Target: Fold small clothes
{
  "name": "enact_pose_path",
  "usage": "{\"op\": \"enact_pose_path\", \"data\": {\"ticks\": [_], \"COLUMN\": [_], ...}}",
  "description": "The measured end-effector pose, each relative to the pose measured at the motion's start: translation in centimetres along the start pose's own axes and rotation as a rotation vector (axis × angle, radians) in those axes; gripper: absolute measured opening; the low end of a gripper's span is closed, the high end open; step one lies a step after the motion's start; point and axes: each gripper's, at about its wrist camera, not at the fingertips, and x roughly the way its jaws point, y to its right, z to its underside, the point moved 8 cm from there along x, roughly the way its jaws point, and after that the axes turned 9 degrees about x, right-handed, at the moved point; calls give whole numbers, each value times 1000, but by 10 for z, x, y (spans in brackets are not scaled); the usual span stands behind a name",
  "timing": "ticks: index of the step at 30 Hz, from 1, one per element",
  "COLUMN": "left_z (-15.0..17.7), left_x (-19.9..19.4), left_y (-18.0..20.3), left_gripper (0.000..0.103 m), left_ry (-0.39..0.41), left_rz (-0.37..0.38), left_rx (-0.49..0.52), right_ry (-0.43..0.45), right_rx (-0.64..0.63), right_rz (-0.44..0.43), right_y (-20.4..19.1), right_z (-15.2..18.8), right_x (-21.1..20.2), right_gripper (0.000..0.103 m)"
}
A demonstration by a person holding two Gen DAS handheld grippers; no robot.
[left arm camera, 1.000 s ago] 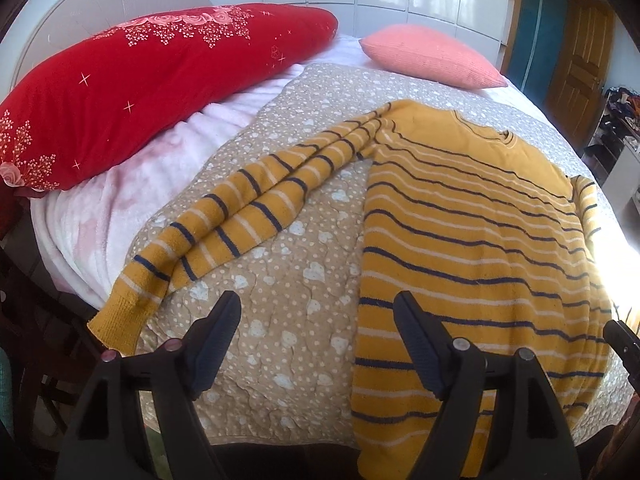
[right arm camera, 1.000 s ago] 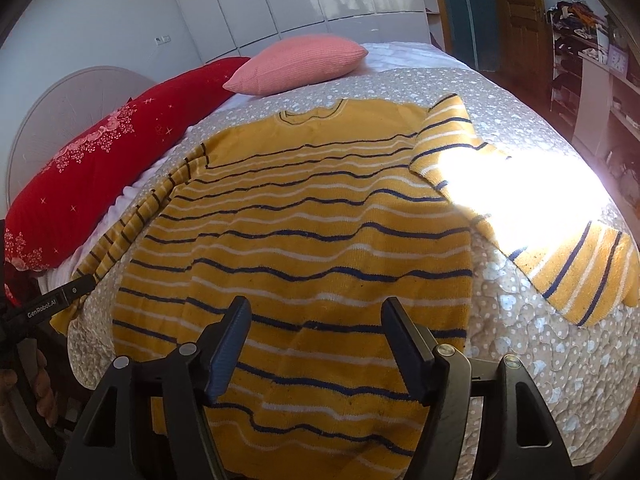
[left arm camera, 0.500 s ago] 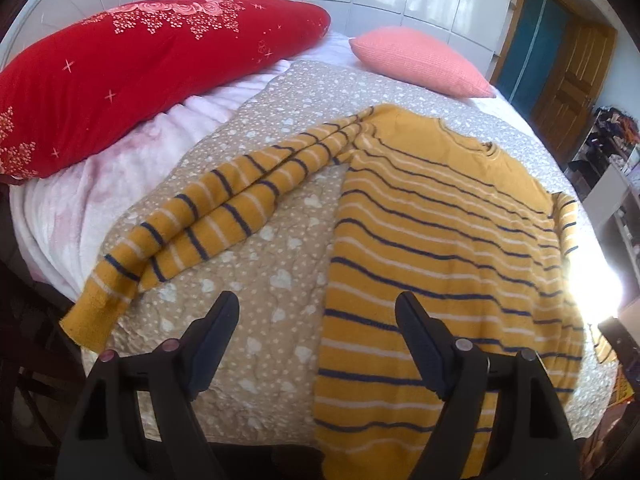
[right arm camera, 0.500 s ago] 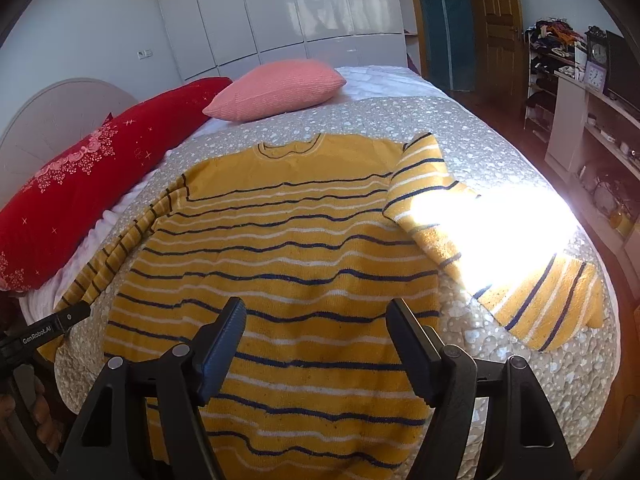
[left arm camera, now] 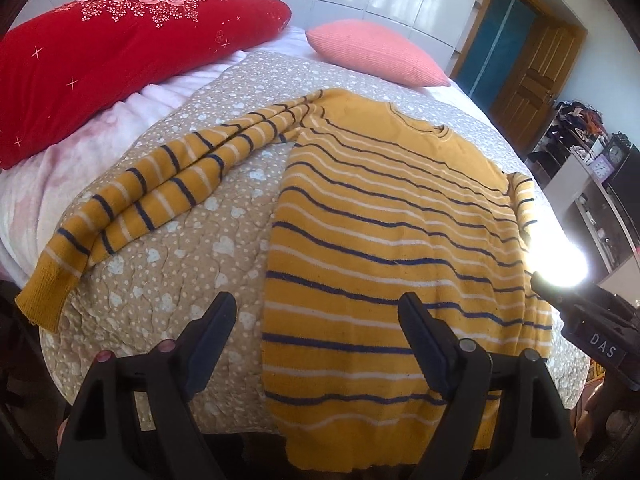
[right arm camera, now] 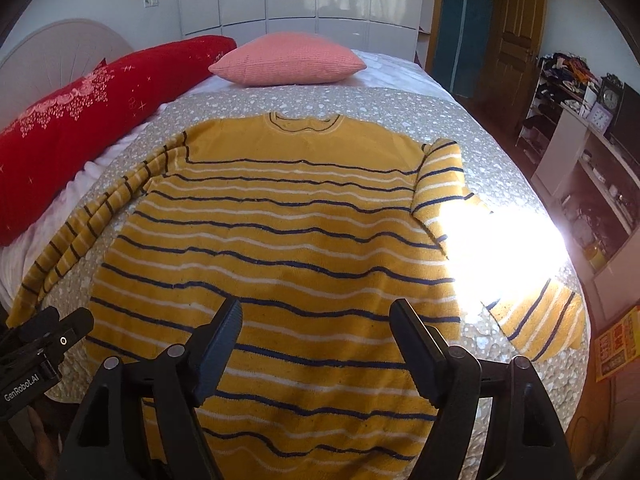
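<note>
The yellow striped sweater [right arm camera: 280, 248] lies flat on the bed [left arm camera: 160, 280], neck far, hem near, its long axis running away from both grippers. The left gripper [left arm camera: 316, 324] hangs spread and empty by the sweater's left edge, nearer the left sleeve [left arm camera: 160, 184]; the right gripper [right arm camera: 316, 328], likewise spread, hangs over the hem. Sun glare washes out much of the right sleeve [right arm camera: 536, 320].
</note>
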Motion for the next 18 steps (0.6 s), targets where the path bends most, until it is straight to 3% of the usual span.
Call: {"op": "enact_pose_path", "data": {"ticks": [18], "left_z": [4], "left_x": [8], "left_y": [-12], "left_gripper": [82], "left_ry": [-14], "left_rz": [36], "left_rx": [-23], "right_ry": [-38], "right_rx": [12], "right_rz": [27], "right_y": [-7], "right_z": [3], "right_x": [12], "right_gripper": [82]}}
